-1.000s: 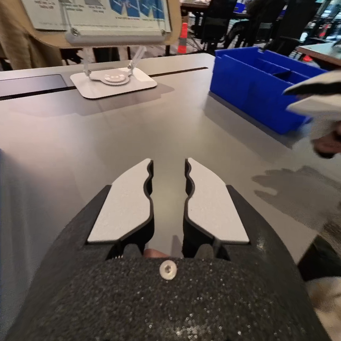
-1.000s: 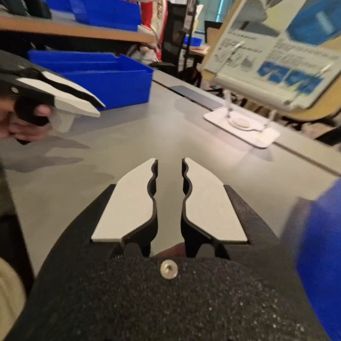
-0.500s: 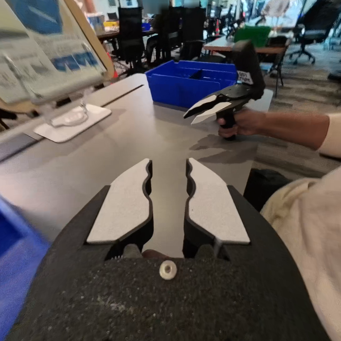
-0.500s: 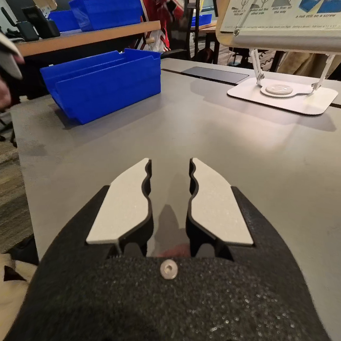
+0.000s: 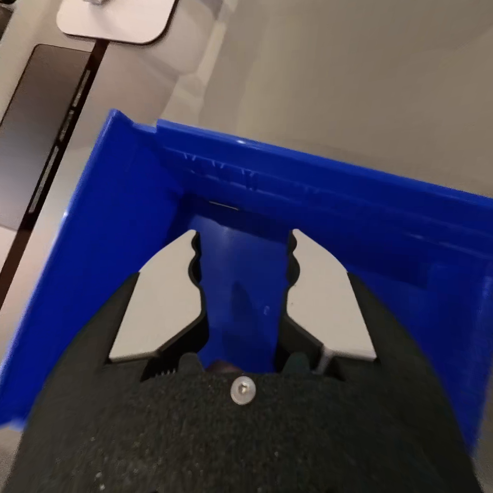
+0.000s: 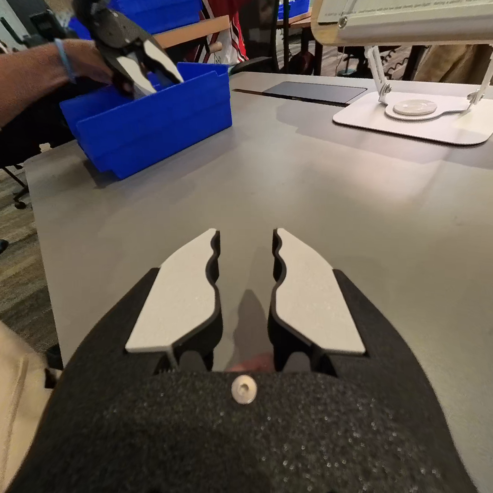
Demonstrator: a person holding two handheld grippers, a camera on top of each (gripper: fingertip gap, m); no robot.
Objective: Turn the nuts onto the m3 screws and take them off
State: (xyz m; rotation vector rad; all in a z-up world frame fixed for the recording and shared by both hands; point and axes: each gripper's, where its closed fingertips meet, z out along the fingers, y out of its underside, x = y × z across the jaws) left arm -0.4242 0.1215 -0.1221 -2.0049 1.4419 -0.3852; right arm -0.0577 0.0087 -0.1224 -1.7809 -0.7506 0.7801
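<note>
Left tongs (image 5: 244, 234) apart, pointing down into blue bin (image 5: 112, 240), left of frame; nuts and screws not discernible, bin floor blurred. Right tongs (image 6: 246, 233) apart, empty, above counter (image 6: 346, 213).

Tiny pale speck (image 5: 265, 310) on floor of blue bin (image 5: 112, 240); too blurred to identify
</note>
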